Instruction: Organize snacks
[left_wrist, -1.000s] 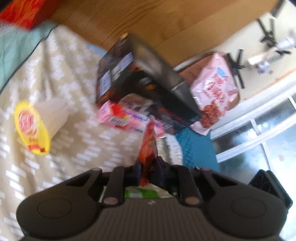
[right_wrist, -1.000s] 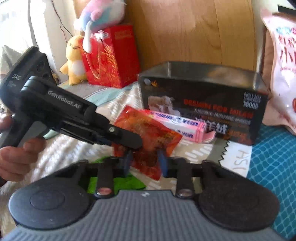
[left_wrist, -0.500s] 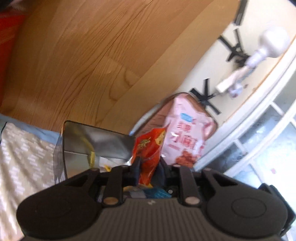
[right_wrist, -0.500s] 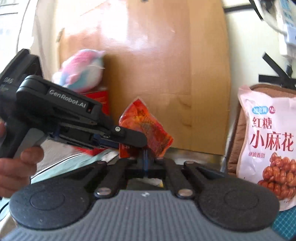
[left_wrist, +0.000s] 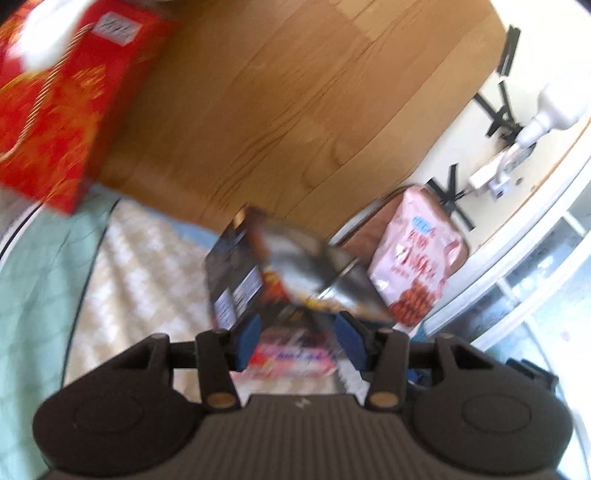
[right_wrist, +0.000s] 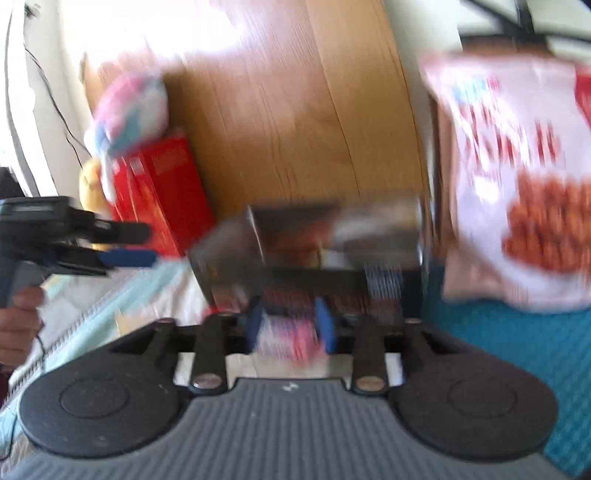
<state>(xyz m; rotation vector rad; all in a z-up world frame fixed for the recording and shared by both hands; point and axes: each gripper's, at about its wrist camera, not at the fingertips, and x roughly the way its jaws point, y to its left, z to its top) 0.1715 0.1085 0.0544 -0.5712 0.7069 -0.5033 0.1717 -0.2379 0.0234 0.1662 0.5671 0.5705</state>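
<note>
left wrist view: both grippers part-open over the black box

left wrist view is blurred. the left gripper (left_wrist: 301, 338) has its blue pads (left_wrist: 248, 341) part-way apart with nothing pressed between them; its jaws have just been opening. through the gap shows the pink packet (left_wrist: 295, 356), lying on the bedspread (left_wrist: 147, 273) in front of the black box (left_wrist: 291, 273). the packet does not look gripped. the box stands open-topped against the wood board (left_wrist: 277, 103), with something orange-red inside, too smeared to name.

right wrist view is blurred too. the right gripper (right_wrist: 290, 325) is also part-open, jaws just having opened, nothing clamped; the same pink packet (right_wrist: 286, 338) shows between and beyond its pads (right_wrist: 254, 325). left of the box (right_wrist: 306, 243) this view alone shows the left gripper (right_wrist: 125, 245) from the side, jaws apart and empty, held by a hand (right_wrist: 20, 325). it alone shows a plush toy (right_wrist: 129, 107) on top of the red box (right_wrist: 159, 192) and a yellow toy (right_wrist: 90, 184) beside it, and a teal mat (right_wrist: 517, 343) right of the box.

only the left wrist view shows the window (left_wrist: 535, 295) and a white plug (left_wrist: 546, 114) on the wall, up and right of the box.

count: two grippers, one black box, one pink packet, one big pink snack bag (left_wrist: 417, 266) right of the box, one red box (left_wrist: 62, 107) left of it.
</note>
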